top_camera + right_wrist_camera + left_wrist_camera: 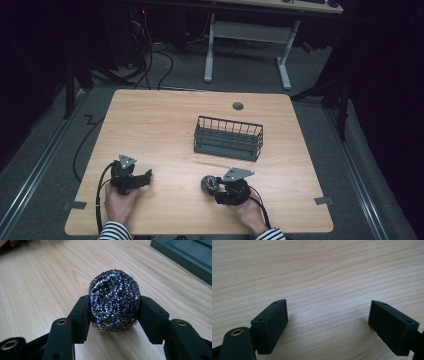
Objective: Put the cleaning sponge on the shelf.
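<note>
Right gripper view shows us the steel wool scrubber (113,303) sitting on the wooden table (37,290), with the two black jaws of the right gripper (113,315) pressed against its left and right sides. We judge this as a grip on the scrubber, which is not yet lifted. In the high view the same scrubber (209,184) lies near the front edge, well apart from the dark wire basket (228,138) behind it. The left gripper (328,320) has its jaws wide, with only bare wood between them.

We think the main risk is the softness of the scrubber. It is springy, so the jaws may squeeze it flat, or it may slip out during the lift if the pressure is weak. Its loose wires may also catch on the basket rim.
</note>
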Tool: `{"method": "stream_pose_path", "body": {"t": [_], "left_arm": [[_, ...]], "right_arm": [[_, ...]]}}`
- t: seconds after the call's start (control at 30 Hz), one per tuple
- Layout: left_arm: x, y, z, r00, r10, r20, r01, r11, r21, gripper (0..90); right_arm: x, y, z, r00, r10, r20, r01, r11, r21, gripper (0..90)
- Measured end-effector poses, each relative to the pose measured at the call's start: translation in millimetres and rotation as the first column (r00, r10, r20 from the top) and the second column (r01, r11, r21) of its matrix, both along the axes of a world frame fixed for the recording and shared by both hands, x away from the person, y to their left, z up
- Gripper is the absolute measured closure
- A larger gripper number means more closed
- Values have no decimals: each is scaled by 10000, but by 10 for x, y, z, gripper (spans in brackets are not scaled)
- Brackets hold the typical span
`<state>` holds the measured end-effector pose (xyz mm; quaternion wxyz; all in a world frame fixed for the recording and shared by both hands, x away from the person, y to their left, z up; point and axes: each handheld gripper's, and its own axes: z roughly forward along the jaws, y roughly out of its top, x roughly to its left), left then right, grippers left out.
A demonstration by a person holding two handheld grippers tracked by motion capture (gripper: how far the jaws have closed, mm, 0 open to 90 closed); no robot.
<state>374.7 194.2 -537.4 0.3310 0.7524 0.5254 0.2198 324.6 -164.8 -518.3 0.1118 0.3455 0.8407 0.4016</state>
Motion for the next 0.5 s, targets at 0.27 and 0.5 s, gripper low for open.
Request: {"method": "stream_pose_path", "body": {"t": [0.27, 0.5], "left_arm": [[0, 0, 0, 10000, -3, -1, 3, 10000, 1, 164], [0, 0, 0, 10000, -2, 0, 2, 10000, 0, 164]], "right_arm": [[-16, -31, 32, 10000, -2, 62, 2, 10000, 88, 469], [-25, -76, 70, 9999, -50, 107, 47, 9997, 238, 469]]}}
